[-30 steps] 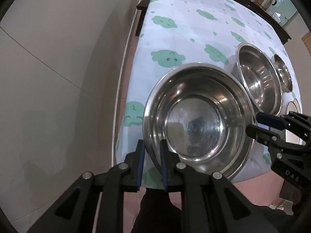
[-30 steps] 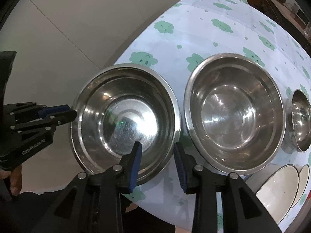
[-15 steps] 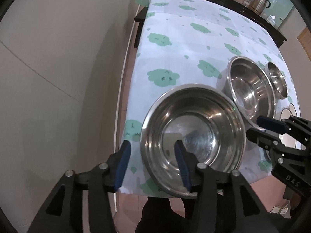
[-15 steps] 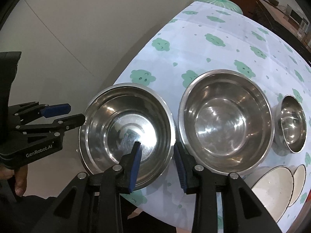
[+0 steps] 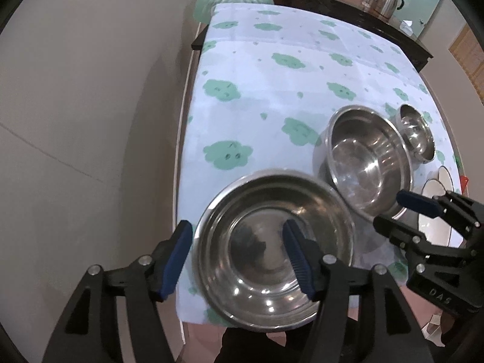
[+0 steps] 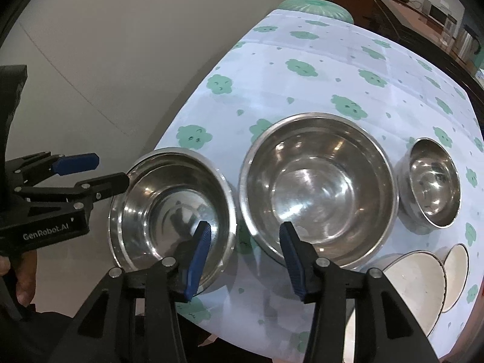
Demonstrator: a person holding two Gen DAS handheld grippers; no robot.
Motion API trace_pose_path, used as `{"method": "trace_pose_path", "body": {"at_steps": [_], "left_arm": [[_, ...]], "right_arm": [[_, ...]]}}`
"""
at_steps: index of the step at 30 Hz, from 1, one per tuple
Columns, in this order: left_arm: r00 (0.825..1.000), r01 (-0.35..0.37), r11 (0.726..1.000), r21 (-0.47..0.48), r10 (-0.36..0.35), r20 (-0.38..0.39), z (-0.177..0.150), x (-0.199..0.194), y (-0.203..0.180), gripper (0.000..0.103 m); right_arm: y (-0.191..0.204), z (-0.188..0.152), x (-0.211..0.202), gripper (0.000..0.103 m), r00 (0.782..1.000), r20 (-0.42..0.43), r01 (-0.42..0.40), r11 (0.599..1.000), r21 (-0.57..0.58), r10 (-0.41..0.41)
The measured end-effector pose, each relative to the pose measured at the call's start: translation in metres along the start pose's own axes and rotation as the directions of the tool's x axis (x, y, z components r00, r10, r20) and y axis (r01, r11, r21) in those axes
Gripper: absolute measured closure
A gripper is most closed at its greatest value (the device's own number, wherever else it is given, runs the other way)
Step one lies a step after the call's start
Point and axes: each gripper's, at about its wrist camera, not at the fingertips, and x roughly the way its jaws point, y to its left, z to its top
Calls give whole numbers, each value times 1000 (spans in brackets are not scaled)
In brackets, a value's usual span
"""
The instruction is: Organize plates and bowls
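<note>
Three steel bowls stand in a row near the front edge of the desk (image 6: 332, 69), which is covered by a pale cloth printed with green clouds. The medium bowl (image 6: 172, 211) sits at the near left corner, the large bowl (image 6: 317, 187) just beside it to the right, and the small bowl (image 6: 429, 181) beyond that. White plates (image 6: 414, 284) lie overlapping at the right front edge.

The left gripper (image 5: 239, 255) hangs above the medium bowl's left rim; its jaws have just been opening and stand wide, one finger outside the rim and one over the basin, neither pressing the steel. The right gripper (image 6: 245, 248) hangs over the gap between the medium and large bowls; its jaws have also just been opening and grip nothing.
</note>
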Motion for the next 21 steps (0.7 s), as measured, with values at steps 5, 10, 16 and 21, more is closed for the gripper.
{"method": "trace_pose_path", "body": {"at_steps": [5, 10, 16, 21], "left_arm": [[1000, 7, 1000, 24, -7, 0, 9, 2, -14, 40], [1000, 12, 998, 54, -12, 1, 19, 4, -30, 40], [1000, 10, 997, 80, -10, 4, 35, 10, -49, 40], [1000, 5, 994, 105, -5, 0, 47, 17, -66, 40]], "right_arm": [[-15, 0, -2, 53, 1000, 5, 10, 1000, 27, -10], [-29, 0, -2, 53, 1000, 7, 17, 999, 50, -17], [-51, 1, -3, 53, 999, 10, 36, 996, 84, -37], [-70, 3, 0, 53, 998, 1, 59, 992, 112, -59]]}}
